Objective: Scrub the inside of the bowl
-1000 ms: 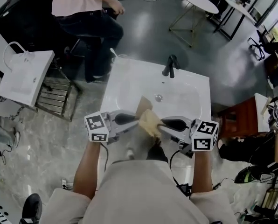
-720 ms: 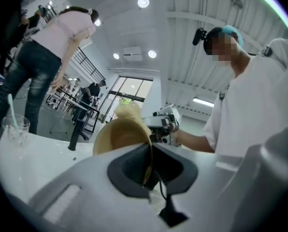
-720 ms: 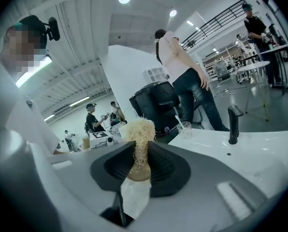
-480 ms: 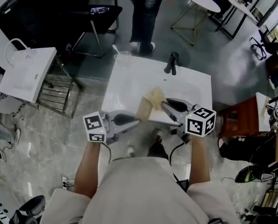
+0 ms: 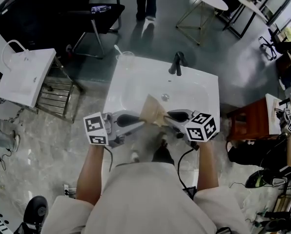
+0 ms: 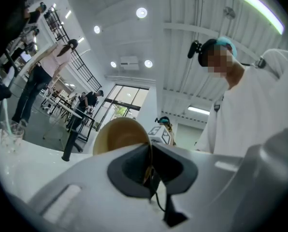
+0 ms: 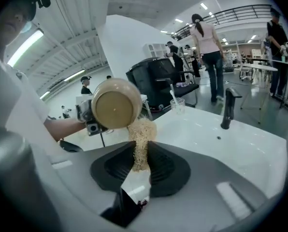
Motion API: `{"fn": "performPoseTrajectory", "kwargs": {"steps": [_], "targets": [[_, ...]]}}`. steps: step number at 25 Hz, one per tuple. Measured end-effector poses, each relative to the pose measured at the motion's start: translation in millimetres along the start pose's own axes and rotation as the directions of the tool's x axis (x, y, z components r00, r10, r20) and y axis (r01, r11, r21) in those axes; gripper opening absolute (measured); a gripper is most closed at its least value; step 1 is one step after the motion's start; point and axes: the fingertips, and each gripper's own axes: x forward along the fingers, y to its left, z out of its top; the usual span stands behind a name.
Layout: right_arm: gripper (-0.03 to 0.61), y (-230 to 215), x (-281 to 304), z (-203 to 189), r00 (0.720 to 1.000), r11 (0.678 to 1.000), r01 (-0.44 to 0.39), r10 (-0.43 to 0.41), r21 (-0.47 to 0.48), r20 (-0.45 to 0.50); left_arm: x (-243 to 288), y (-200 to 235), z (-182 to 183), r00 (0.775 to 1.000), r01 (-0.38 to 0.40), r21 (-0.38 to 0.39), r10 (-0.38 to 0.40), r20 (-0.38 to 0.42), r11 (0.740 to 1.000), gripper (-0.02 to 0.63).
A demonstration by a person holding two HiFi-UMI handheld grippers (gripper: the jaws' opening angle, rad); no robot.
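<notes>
the bowl (image 5: 153, 112), pinched by its rim in the left hand-held gripper (image 6: 149, 151) over the 6 o'clock edge of the sink (image 5: 135, 77), could be levered loose if the scrub pad (image 7: 142, 132) clamped in the right hand-held gripper (image 7: 140, 161) is pushed in too hard.

No words, numbers or brand names can be read anywhere. The marker cubes (image 5: 96, 129) (image 5: 202, 126) carry only black-and-white square patterns — no letters. The white bag (image 5: 26, 77) seems plain — perhaps one tiny unreadable mark.
</notes>
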Motion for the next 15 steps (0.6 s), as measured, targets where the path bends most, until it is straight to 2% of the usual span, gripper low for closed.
{"fn": "performPoseTrajectory", "kwargs": {"steps": [3, 7, 10, 15], "targets": [[0.083, 32.9, 4.4, -16.1, 0.987, 0.987, -0.155, 0.153, -0.036, -0.05, 4.1, 8.7, -0.3, 1.0, -0.023, 0.003, 0.023, -0.012, 1.0, 0.014], [0.081, 70.6, -6.4, -15.1, 0.946, 0.943, -0.323, 0.322, -0.082, -0.027, 11.3, 14.5, -16.0, 0.995, -0.032, 0.011, 0.033, -0.094, 0.999, 0.014], [0.081, 81.8, -20.0, -6.6, 0.925, 0.918, -0.377, 0.38, -0.123, 0.003, 14.3, 12.4, -26.9, 0.992, -0.017, 0.0, 0.017, -0.121, 1.0, 0.014], [0.08, 78.3, -44.3, 5.6, 0.9, 0.903, -0.41, 0.423, -0.127, 0.104, 11.6, 5.2, -27.7, 0.995, 0.009, -0.03, -0.012, -0.096, 1.0, 0.014]]}}
